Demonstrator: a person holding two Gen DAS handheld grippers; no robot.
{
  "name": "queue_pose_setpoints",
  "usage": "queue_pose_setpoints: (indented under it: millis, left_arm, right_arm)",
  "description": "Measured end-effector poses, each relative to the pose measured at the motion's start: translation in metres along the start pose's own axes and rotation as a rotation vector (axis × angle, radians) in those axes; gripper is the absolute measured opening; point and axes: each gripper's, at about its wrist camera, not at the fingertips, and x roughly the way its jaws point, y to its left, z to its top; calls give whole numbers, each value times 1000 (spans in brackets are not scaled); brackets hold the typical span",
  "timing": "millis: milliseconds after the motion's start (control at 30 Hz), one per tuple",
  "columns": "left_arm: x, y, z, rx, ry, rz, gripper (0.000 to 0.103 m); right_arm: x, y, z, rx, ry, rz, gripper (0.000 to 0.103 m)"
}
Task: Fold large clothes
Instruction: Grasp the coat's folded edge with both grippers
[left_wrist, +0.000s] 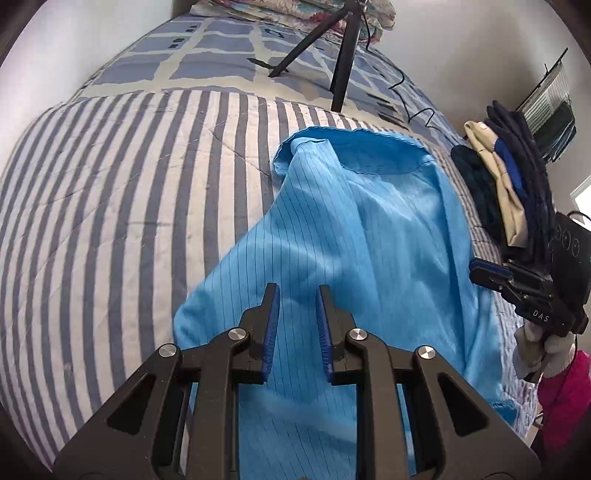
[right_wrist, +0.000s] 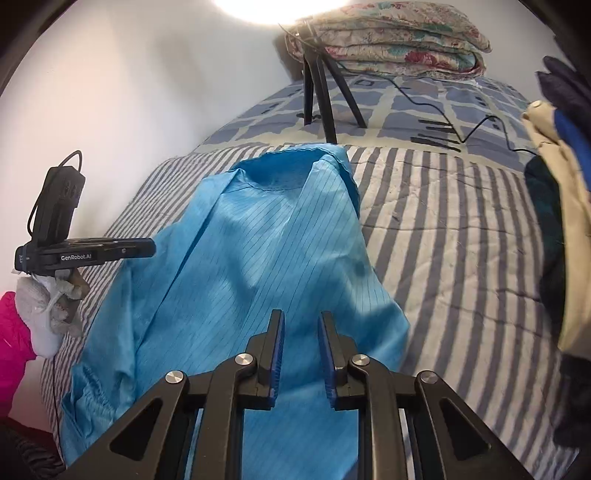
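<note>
A light blue pinstriped garment (left_wrist: 362, 221) lies spread on the striped bedspread (left_wrist: 110, 206), its open hem or collar end toward the far side. My left gripper (left_wrist: 298, 290) hovers over the garment's near part, jaws a narrow gap apart, with no cloth between the blue pads. From the right wrist view the same garment (right_wrist: 258, 251) runs away from my right gripper (right_wrist: 302, 315), which is also narrowly open with nothing pinched. The left gripper (right_wrist: 147, 245) shows at the garment's left edge, held by a gloved hand (right_wrist: 40, 314). The right gripper (left_wrist: 474, 271) shows at the garment's right edge.
A black tripod (left_wrist: 341, 62) stands on the blue patchwork cover beyond the garment, with a black cable (right_wrist: 461, 129) trailing from it. A folded floral quilt (right_wrist: 399, 40) lies at the bed's head. A pile of dark and beige clothes (left_wrist: 509, 192) sits at the bed's right. A wall borders the left.
</note>
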Motion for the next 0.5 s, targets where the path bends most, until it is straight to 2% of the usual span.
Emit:
queue_pose_setpoints:
  millis: [100, 167, 267, 300, 333, 400, 500]
  left_arm:
    - [21, 4, 6, 15, 5, 41, 19]
    - [23, 7, 7, -5, -24, 36, 19]
    - [18, 10, 14, -31, -20, 21, 20]
    - [15, 12, 17, -38, -27, 15, 31]
    - [10, 14, 20, -50, -36, 0, 51]
    - [3, 22, 30, -97, -65, -39, 72]
    - [8, 32, 45, -145, -34, -105, 73]
  right_arm:
    - [24, -6, 8, 13, 28, -16, 18]
    - [35, -9, 7, 30, 46, -33, 18]
    - [36, -12, 13, 30, 50, -19, 20]
    - [33, -13, 16, 18, 47, -21, 23]
    - [26, -15, 20, 12, 29, -26, 25]
    - [12, -22, 28, 19, -21, 0, 33]
    - [3, -38, 43, 60, -68, 2, 42]
